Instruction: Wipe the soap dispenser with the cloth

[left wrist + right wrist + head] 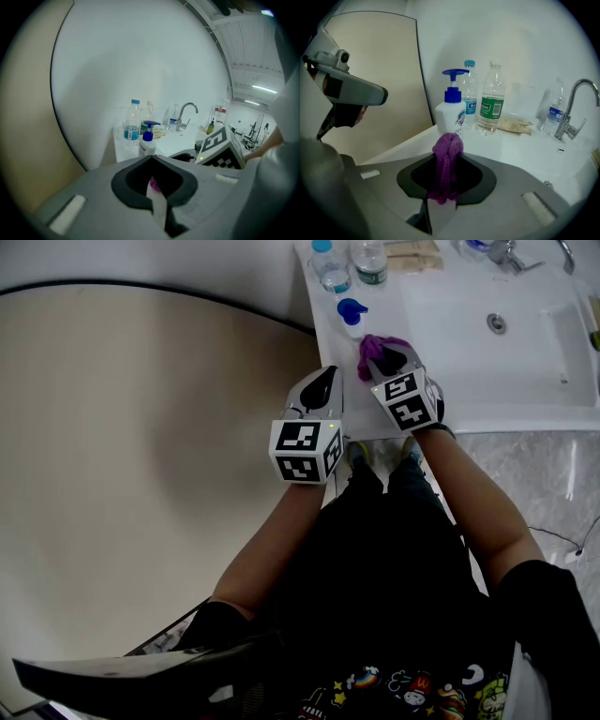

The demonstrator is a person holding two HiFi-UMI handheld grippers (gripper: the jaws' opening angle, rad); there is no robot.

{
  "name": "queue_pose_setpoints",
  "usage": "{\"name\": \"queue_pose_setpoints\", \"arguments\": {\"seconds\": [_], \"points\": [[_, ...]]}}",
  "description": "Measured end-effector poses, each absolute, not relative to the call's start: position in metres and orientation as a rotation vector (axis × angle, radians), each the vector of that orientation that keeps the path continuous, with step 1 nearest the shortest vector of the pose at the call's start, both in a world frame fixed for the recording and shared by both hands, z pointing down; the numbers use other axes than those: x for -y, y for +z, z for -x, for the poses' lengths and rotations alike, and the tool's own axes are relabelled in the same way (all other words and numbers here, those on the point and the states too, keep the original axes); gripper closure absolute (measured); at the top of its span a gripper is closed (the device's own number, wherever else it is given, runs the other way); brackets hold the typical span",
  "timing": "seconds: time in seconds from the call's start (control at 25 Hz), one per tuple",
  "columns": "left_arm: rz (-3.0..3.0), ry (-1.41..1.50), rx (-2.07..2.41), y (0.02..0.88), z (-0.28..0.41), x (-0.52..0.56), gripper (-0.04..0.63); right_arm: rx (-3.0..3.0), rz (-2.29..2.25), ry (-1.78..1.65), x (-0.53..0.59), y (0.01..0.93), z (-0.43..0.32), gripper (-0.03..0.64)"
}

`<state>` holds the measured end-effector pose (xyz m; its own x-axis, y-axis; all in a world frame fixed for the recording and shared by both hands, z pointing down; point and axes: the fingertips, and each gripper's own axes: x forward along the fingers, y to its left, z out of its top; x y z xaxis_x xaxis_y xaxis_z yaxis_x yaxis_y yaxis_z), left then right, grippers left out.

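**Wipe not yet begun**

The white counter (327, 343) is seen at the upper right of the head view, with its basin (469, 329) further right. The soap dispenser (451, 112) stands upright near the counter's left edge, just in front of two water bottles (491, 101). In the right gripper view it is found at the centre, just beyond the cloth (446, 161), and no contact between the two can be made out.

The dispenser is judged tall and light, and nothing is steadying it. A sideways push could therefore tip it, slide it toward the counter's edge or knock it into the bottles behind. If the wipe is started from above, the blue pump head (453, 75) could be pressed down and soap squirted out. Only a small bunch of cloth is pinched, so it may be dragged from the grip by a firm stroke.

The right gripper (394, 362) is clamped on the purple cloth, which bulges above the jaw tips and hangs below them. The left gripper (322, 388), just beside it at the centre of the head view, is pressed together with nothing held. A small purple speck (153, 184) is seen in its hollow, and what it is cannot be told.
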<state>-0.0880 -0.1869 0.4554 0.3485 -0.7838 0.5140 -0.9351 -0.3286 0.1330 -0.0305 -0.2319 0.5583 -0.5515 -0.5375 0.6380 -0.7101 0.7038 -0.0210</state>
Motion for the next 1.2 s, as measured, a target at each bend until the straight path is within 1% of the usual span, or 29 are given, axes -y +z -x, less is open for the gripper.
{"name": "queue_pose_setpoints", "arguments": {"seconds": [0.24,0.52,0.88,1.0,1.2], "points": [[-2.209,0.504,1.488,0.462,0.095,0.183,0.595,2.279,-0.959,0.374,0.233,0.566,0.032,0.492],[-2.271,0.445,1.46,0.448,0.096,0.19,0.595,2.361,-1.098,0.359,0.225,0.506,0.036,0.492],[-2.346,0.397,1.409,0.436,0.106,0.186,0.595,2.435,-1.223,0.25,0.228,0.439,0.055,0.492],[-2.352,0.395,1.404,0.437,0.115,0.182,0.595,2.419,-1.222,0.229,0.229,0.445,0.065,0.492],[-2.339,0.411,1.392,0.444,0.13,0.17,0.595,2.363,-1.185,0.251,0.221,0.48,0.079,0.492]]}}
